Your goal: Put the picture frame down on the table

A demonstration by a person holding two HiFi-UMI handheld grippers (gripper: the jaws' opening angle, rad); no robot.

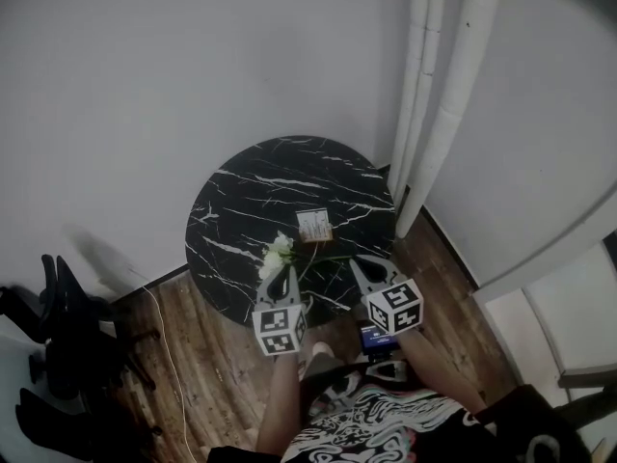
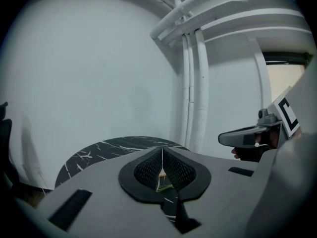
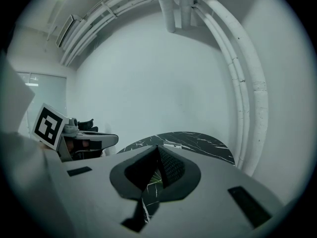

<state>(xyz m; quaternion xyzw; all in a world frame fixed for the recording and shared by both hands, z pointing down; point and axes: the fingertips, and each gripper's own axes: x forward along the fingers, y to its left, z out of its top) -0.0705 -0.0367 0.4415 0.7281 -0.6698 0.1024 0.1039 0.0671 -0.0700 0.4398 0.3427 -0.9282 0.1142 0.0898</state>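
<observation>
- Picture frame rests on the round black marble table, a little right of the middle and well apart from both grippers. It already sits where the task wants it, though I cannot tell whether it lies flat or stands propped.
- Left gripper hangs over the near edge of the table. Its own view shows the jaws pressed together at the tips with nothing between them.
- Right gripper hangs beside it over the same edge. Its jaws also meet at the tips and hold nothing.
- This fits two stages: the frame set down and let go, or the frame waiting on the table to be taken up and put down again. The pictures do not settle which.
- Whichever it is, good handling means keeping both grippers low and slow over the table. They should also stay clear of the white flowers, which lie between the left gripper and the frame with their green stems running towards the right gripper.
- A nudge to the stems could easily carry over into the frame, which looks small and light.
- Counted: one frame, one table, one bunch of flowers (the blooms are too small to count), two grippers, one black chair on the wood floor to the left.
</observation>
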